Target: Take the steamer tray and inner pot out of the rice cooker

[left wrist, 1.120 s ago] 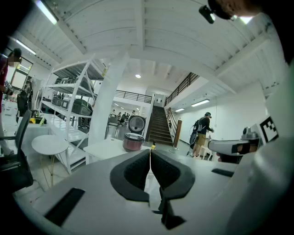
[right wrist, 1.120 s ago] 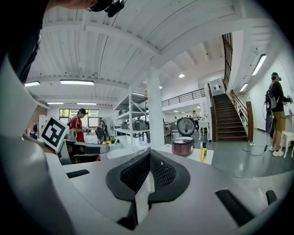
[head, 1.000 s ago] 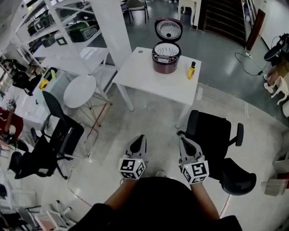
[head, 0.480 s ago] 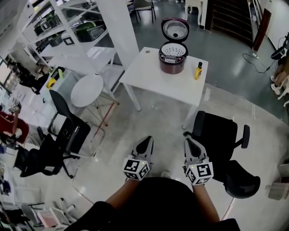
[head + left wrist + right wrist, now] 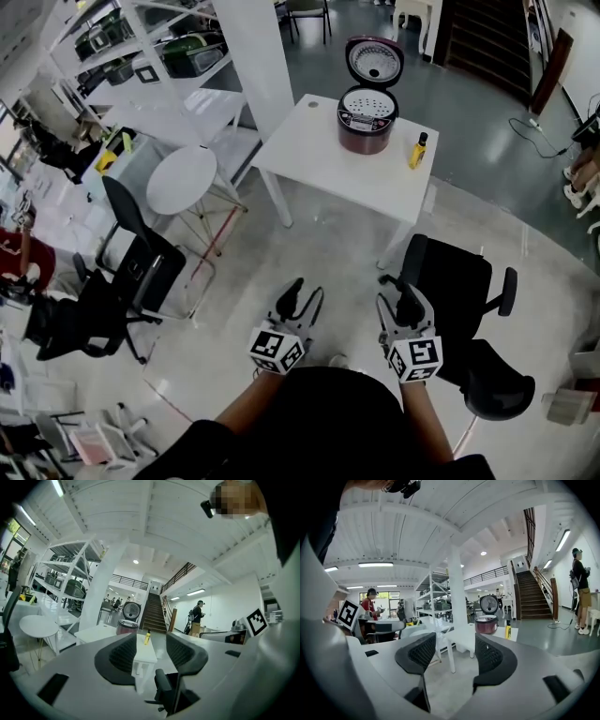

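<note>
The dark red rice cooker [image 5: 366, 129] stands on the far side of a white table [image 5: 309, 155], its lid [image 5: 374, 62] raised. A white perforated steamer tray [image 5: 364, 103] lies in its top; the inner pot is hidden below it. In the gripper views the rice cooker [image 5: 125, 626] [image 5: 486, 624] is small and distant. My left gripper [image 5: 298, 292] [image 5: 151, 651] and right gripper [image 5: 405, 302] [image 5: 454, 653] are held close to my body, far from the table. Their jaws have just been opening, and both are open with nothing between them.
A yellow bottle [image 5: 417, 150] stands beside the cooker. One black office chair [image 5: 450, 281] sits just ahead of my right gripper, and another chair [image 5: 141, 272] at left. A round white table [image 5: 183, 178], a white column [image 5: 253, 56] and shelving [image 5: 141, 56] lie left of the table.
Both grippers' jaws have gone from closed together to spread apart. The table and cooker have shifted slightly right and nearer in the head view.
</note>
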The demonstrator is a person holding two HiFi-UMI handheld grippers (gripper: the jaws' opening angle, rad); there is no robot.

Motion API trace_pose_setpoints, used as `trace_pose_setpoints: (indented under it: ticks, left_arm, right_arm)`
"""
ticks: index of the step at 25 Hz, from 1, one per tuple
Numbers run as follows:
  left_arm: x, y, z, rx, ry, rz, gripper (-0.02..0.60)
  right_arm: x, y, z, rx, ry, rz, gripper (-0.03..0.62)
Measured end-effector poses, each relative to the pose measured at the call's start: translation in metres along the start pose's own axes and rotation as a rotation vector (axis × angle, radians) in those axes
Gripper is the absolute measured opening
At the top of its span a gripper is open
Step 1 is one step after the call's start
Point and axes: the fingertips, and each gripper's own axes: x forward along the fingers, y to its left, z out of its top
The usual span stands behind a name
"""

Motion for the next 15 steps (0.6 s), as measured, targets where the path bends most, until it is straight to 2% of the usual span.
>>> trace_pose_setpoints:
  ticks: [2,4,13,15]
  left_arm:
    - [0.001,0.001,-0.001,0.006,0.003,0.002,0.205]
    - [0.003,0.005,-0.004,0.000,0.018,0.016,0.223]
    - [0.009,0.014,-0.022,-0.008,0.081,0.043,0.235]
    - [0.010,0.024,-0.018,0.000,0.080,0.065,0.235]
  right_arm:
    - [0.001,-0.003,-0.002,0.007,0.008,0.002,0.235]
    - [0.002,-0.006,-0.001,0.017,0.006,0.007,0.235]
    - [0.017,-0.014,-0.010,0.070,-0.004,-0.003,0.235]
    - [0.021,-0.006,-0.010,0.072,-0.018,0.032,0.235]
